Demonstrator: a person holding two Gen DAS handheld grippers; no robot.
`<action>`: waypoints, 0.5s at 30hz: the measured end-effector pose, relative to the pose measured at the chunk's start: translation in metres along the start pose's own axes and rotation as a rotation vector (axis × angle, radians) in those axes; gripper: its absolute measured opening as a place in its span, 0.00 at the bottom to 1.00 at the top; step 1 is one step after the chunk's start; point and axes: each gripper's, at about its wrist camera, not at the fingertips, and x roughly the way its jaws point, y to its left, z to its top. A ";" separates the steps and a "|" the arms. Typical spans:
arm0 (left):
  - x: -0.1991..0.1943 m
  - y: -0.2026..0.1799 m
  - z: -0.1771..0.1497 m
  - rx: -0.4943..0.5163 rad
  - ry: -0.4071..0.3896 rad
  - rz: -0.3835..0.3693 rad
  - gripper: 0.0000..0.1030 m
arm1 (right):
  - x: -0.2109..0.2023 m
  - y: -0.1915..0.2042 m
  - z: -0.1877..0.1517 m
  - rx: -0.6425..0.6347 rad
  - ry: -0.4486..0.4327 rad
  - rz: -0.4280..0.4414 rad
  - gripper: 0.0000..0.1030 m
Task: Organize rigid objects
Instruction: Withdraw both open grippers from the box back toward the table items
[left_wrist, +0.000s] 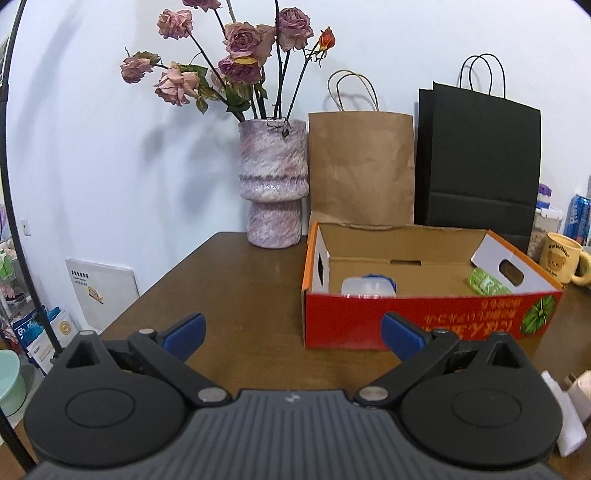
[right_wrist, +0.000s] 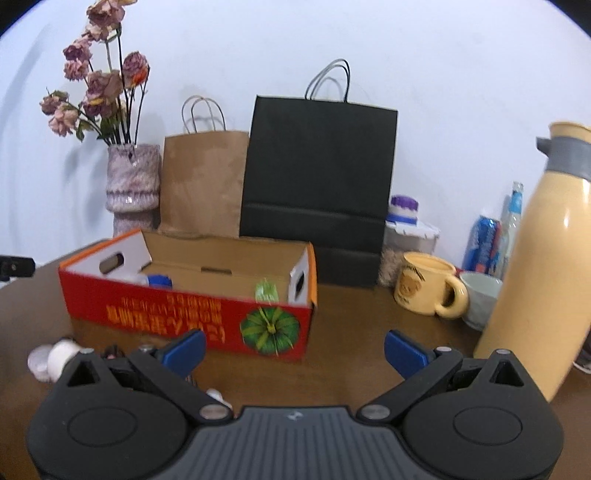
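A red cardboard box (left_wrist: 424, 317) with an open top stands on the brown table (left_wrist: 229, 288). Inside it lie a clear plastic container with a blue part (left_wrist: 367, 287) and a green wrapped item (left_wrist: 487, 282). My left gripper (left_wrist: 291, 332) hovers open just in front of the box's left half, with nothing between its blue pads. In the right wrist view the same box (right_wrist: 184, 314) sits to the left, with the green item (right_wrist: 266, 290) inside. My right gripper (right_wrist: 294, 349) is open and empty off the box's right front corner.
A vase of dried roses (left_wrist: 273, 184), a brown paper bag (left_wrist: 362, 166) and a black paper bag (right_wrist: 317, 184) line the wall. A yellow mug (right_wrist: 428, 288), a pale bowl (right_wrist: 480, 295), a tall yellow flask (right_wrist: 543, 258), cans and jars stand right. Small white items (right_wrist: 55, 360) lie near left.
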 end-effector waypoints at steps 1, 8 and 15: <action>-0.003 0.001 -0.003 0.002 0.004 -0.002 1.00 | -0.002 -0.001 -0.004 0.000 0.012 0.000 1.00; -0.018 0.006 -0.024 0.010 0.048 -0.008 1.00 | -0.019 -0.007 -0.033 0.008 0.089 -0.003 1.00; -0.032 0.010 -0.042 0.013 0.077 -0.017 1.00 | -0.027 -0.002 -0.047 -0.005 0.122 0.010 1.00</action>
